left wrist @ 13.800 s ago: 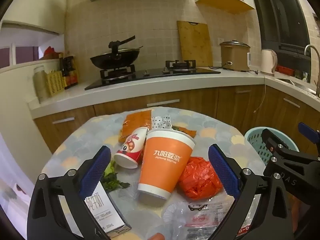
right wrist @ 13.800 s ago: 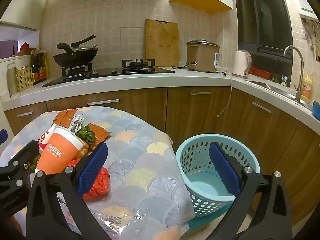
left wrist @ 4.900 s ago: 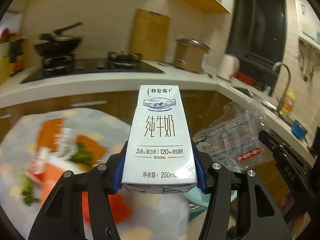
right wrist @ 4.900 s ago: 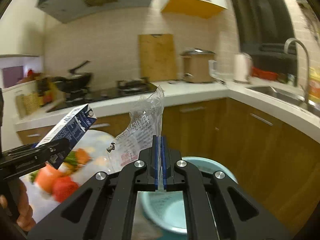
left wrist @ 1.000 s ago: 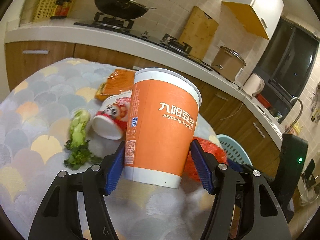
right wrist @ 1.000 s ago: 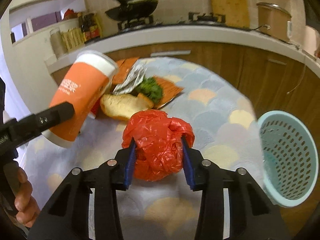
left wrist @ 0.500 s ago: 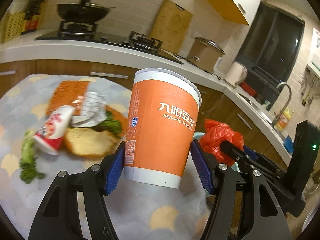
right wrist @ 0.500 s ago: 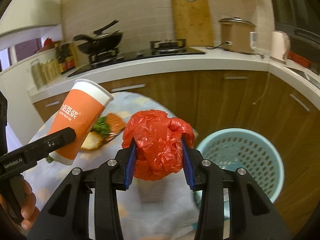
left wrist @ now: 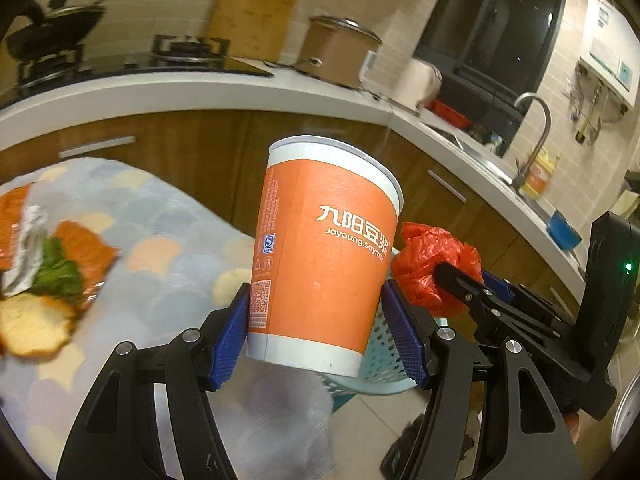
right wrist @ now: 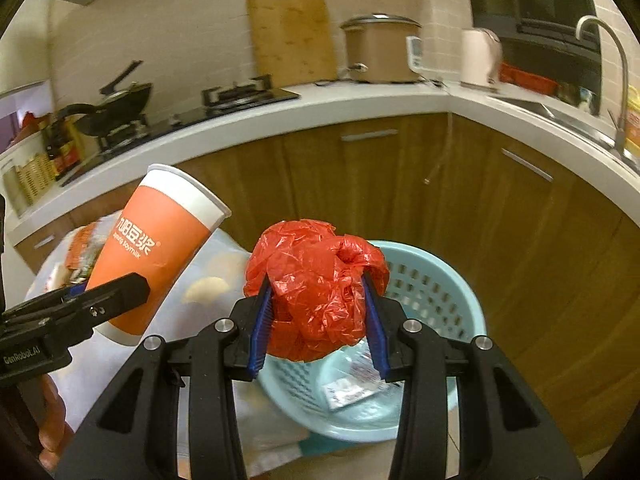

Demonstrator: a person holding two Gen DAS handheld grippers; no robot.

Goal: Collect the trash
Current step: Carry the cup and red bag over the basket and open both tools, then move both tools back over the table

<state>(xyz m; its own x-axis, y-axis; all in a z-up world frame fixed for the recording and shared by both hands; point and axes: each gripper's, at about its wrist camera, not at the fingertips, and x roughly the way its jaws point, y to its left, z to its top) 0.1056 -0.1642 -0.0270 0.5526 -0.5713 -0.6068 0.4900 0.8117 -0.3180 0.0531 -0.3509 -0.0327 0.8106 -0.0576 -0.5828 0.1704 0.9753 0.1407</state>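
Item: tall orange paper cup with white rim and white lettering (left wrist: 326, 256), clamped near its base between the blue pads of the left gripper (left wrist: 316, 334), held upright with a slight tilt, off the table. Item: crumpled red plastic bag (right wrist: 316, 290), squeezed between the blue pads of the right gripper (right wrist: 316, 330), bulging above the fingertips. Change since half a second ago: both grippers have swung further from the table toward the round pale-blue perforated plastic basket (right wrist: 444, 280); the red bag now hangs over the basket's near rim, where before the basket lay off to the right of it, and in the left wrist view the table has slid to the left edge while the basket (left wrist: 380, 364) shows directly behind and below the cup. Grips unchanged. Surroundings: the basket already holds a clear plastic wrapper and a small white packet (right wrist: 344, 392) at its bottom. Left of both grippers, the round table under a scallop-patterned cloth (left wrist: 168, 232) carries a slice of bread (left wrist: 30, 330), green leafy scraps (left wrist: 56, 270) and orange wrappers, blurred. Beyond, brown wooden cabinets under a white counter (right wrist: 360, 96) with a brown rice cooker (right wrist: 380, 50), a wooden cutting board (right wrist: 292, 34) and a black wok (right wrist: 116, 106). The cup sits to the left of the red bag, apart from it; nothing lies between the bag and the basket opening.
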